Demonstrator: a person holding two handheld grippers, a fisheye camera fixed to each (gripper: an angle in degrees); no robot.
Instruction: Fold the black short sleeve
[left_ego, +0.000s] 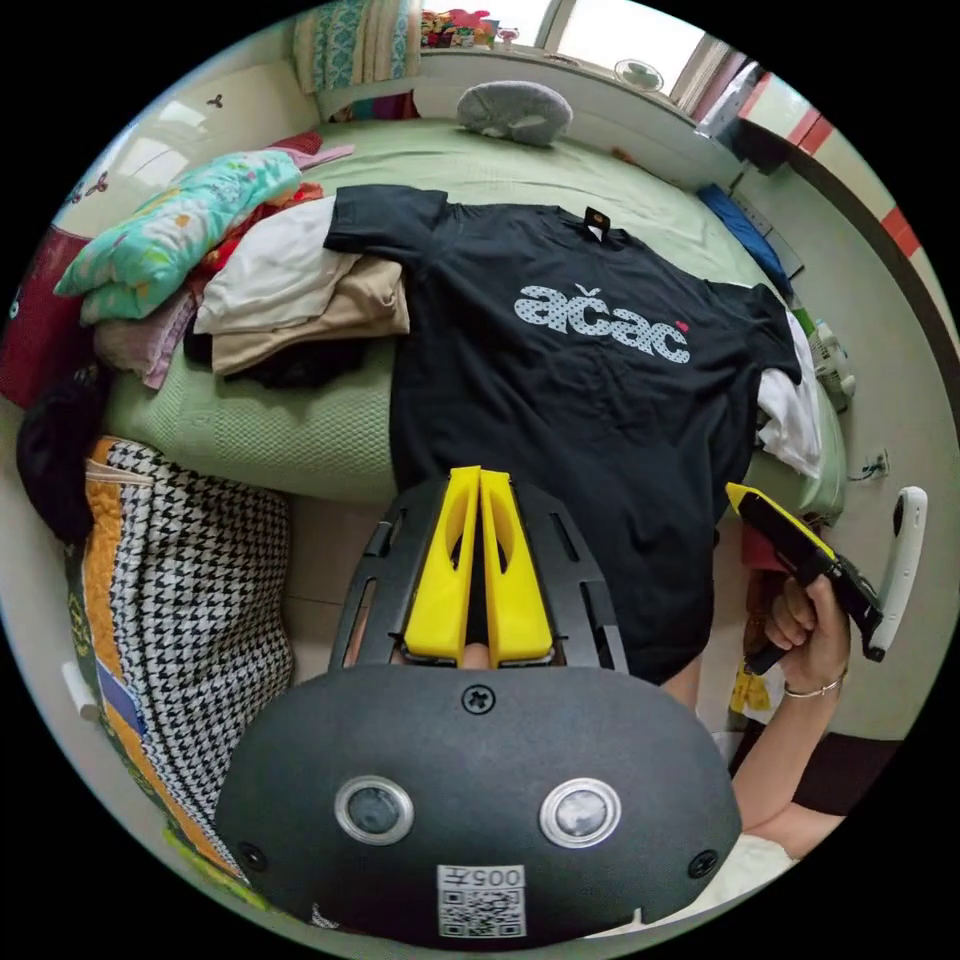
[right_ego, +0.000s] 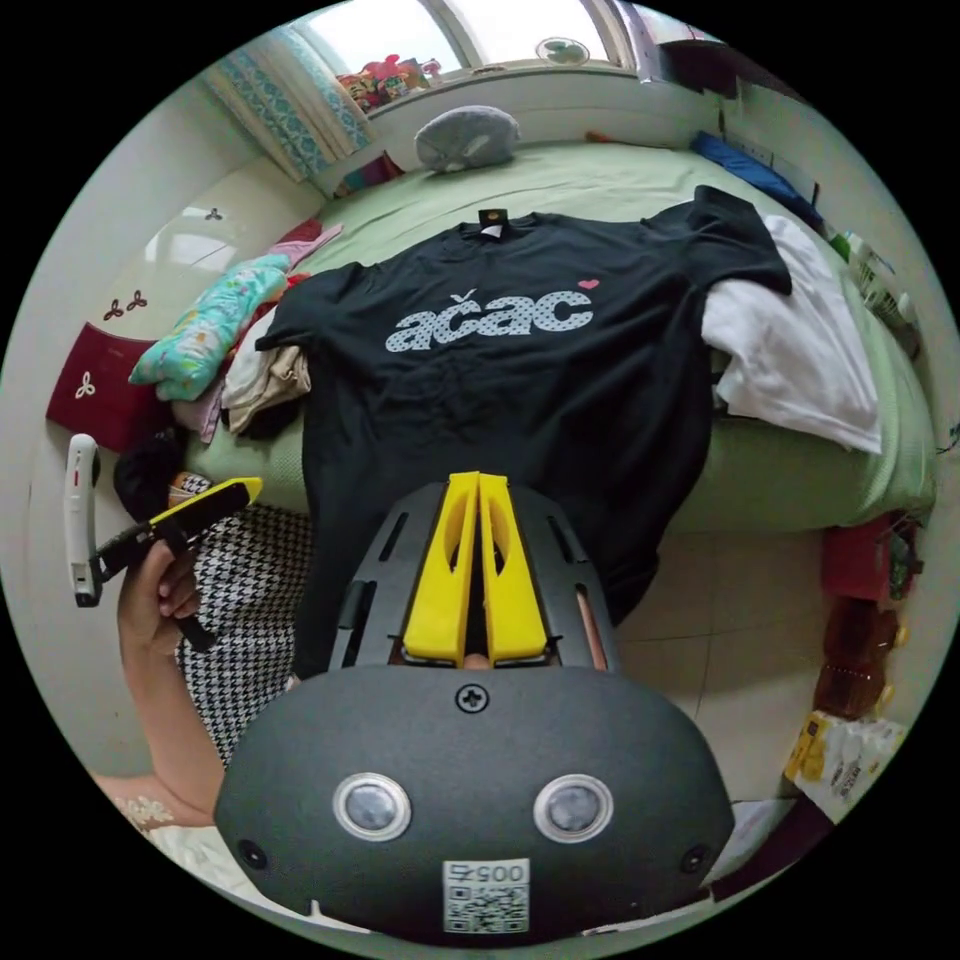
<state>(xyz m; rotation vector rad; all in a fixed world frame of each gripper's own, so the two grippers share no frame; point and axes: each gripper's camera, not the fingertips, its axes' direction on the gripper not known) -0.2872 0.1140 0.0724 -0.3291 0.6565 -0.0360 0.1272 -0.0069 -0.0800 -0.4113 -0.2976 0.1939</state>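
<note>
The black short-sleeve shirt (left_ego: 570, 400) lies face up on the green bed (left_ego: 300, 430), white lettering on its chest, collar away from me. Its hem hangs over the bed's near edge. In the left gripper view my left gripper (left_ego: 480, 472) has its yellow jaws pressed together with nothing between them, held in front of the hanging hem. A hand holds my right gripper (left_ego: 742, 492) off the shirt's right side. The right gripper view shows the shirt (right_ego: 500, 390) again, my right gripper (right_ego: 477, 478) shut and empty before the hem, and my left gripper (right_ego: 250, 485) at the left.
A pile of clothes (left_ego: 290, 290) sits on the bed under the shirt's left sleeve. A white garment (right_ego: 800, 370) lies under the right sleeve. A grey cushion (left_ego: 515, 108) rests at the far side. A houndstooth bag (left_ego: 190, 620) stands by the bed; bottles and packets (right_ego: 850, 690) on the floor.
</note>
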